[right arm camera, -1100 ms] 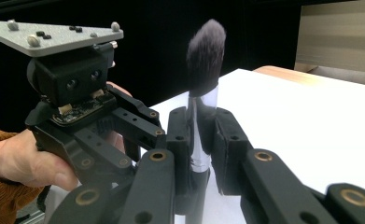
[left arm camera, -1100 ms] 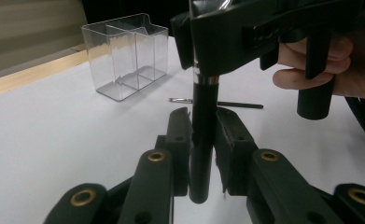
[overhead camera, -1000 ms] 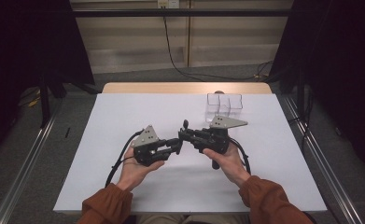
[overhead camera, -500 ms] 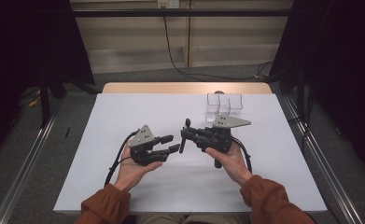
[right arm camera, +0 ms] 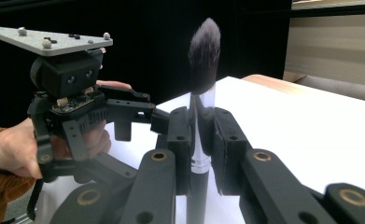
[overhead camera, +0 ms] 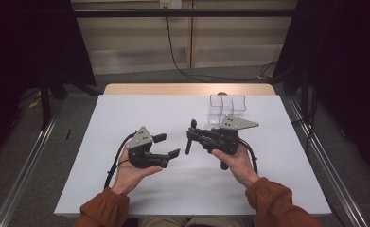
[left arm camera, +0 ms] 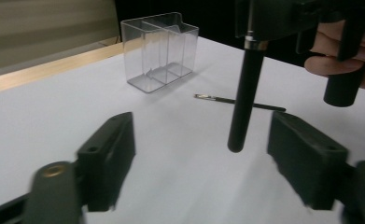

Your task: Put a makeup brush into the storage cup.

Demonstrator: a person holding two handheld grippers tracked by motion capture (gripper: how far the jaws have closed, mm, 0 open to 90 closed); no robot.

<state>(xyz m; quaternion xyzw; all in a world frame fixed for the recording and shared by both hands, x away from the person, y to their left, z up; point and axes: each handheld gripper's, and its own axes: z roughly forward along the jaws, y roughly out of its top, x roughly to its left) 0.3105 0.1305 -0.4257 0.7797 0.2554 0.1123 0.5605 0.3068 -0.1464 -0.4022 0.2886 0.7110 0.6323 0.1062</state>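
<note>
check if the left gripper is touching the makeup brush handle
Apart. In the left gripper view, the left gripper stands open, with clear table between each jaw and the brush handle.

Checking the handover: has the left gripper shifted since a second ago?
Yes. The left gripper has drawn back leftward from the brush that the right gripper holds, farther from the clear organizer; its jaws have just been opening, nothing between them.

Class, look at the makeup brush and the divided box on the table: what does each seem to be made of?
Makeup brush: dark soft bristles, a shiny ferrule that looks like metal, a matte black handle, probably plastic or painted wood. Divided box: clear, glossy, hard-edged walls you see through, likely acrylic.
</note>
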